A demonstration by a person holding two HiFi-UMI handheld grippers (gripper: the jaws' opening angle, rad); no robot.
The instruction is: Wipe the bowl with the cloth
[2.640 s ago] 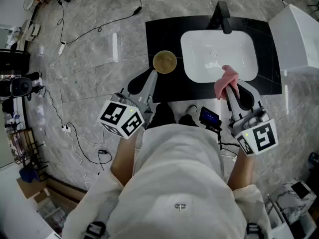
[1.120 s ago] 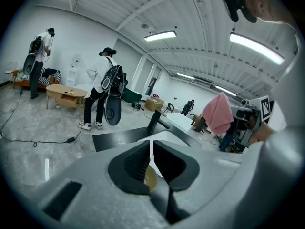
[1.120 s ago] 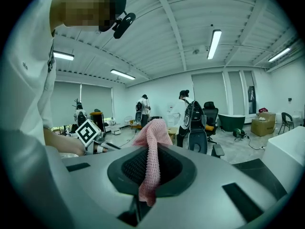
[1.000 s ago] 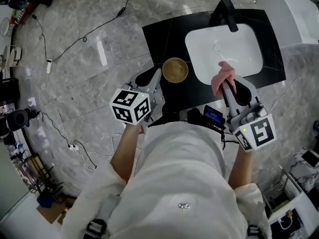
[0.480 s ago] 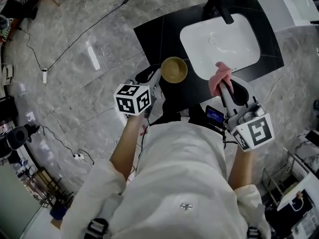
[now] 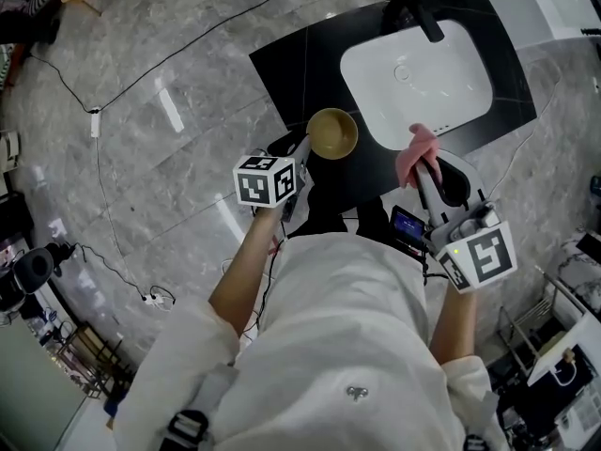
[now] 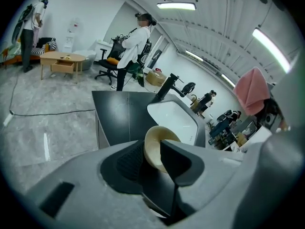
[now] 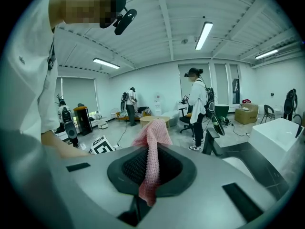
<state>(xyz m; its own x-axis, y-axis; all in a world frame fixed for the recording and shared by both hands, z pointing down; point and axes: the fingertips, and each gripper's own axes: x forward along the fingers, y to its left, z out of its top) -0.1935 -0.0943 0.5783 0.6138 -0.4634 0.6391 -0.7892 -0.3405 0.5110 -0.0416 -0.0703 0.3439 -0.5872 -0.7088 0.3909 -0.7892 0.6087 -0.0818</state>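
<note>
A tan round bowl (image 6: 332,132) sits on the black desk (image 6: 291,69) beside the white sink (image 6: 451,78). The bowl's rim lies between the 2 opening fingers of the left gripper (image 7: 152,151). Over the sink's near edge, the right gripper (image 6: 423,169) has its fingers clamped on a pink knitted cloth (image 6: 416,148).

Both arms reach forward, one gripper in each hand. The left gripper (image 6: 302,147) has its jaws opening, with the rim of the bowl (image 6: 332,132) between them, not clamped. The right gripper (image 6: 424,167) has its jaws closed on the cloth (image 6: 416,147).
</note>
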